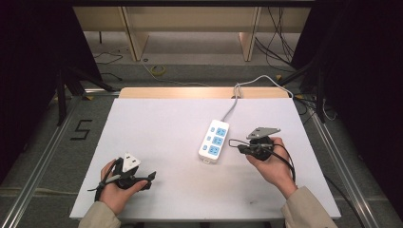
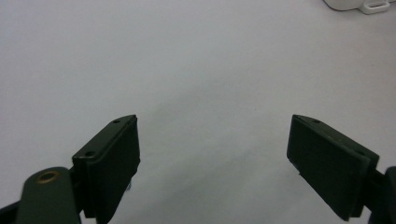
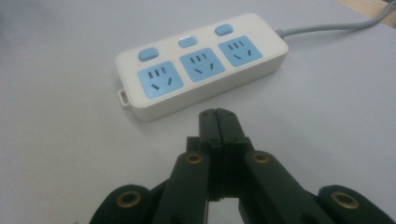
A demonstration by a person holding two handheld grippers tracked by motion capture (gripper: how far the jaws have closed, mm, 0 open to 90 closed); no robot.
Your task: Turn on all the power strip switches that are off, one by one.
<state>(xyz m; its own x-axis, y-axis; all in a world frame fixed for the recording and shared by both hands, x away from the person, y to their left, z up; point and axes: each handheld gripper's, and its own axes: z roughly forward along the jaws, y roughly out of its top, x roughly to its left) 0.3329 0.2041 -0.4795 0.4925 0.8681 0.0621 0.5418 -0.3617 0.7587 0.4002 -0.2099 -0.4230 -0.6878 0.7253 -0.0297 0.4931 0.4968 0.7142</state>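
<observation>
At the near left of the worktop [image 1: 157, 123], the left hand [image 1: 114, 192] rests low, its left gripper [image 2: 215, 154] pointing right with jaws wide apart over bare surface. The white power strip [image 1: 214, 141] lies right of centre. Just beside it, the right hand [image 1: 271, 166] holds the right gripper [image 3: 218, 122] with jaws pressed together, empty, aimed at the strip.

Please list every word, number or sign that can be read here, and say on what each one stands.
"5": black figure on the grey floor left of the table.
Power strip: no print can be read on it; the blue sockets and switches bear no readable label.
</observation>
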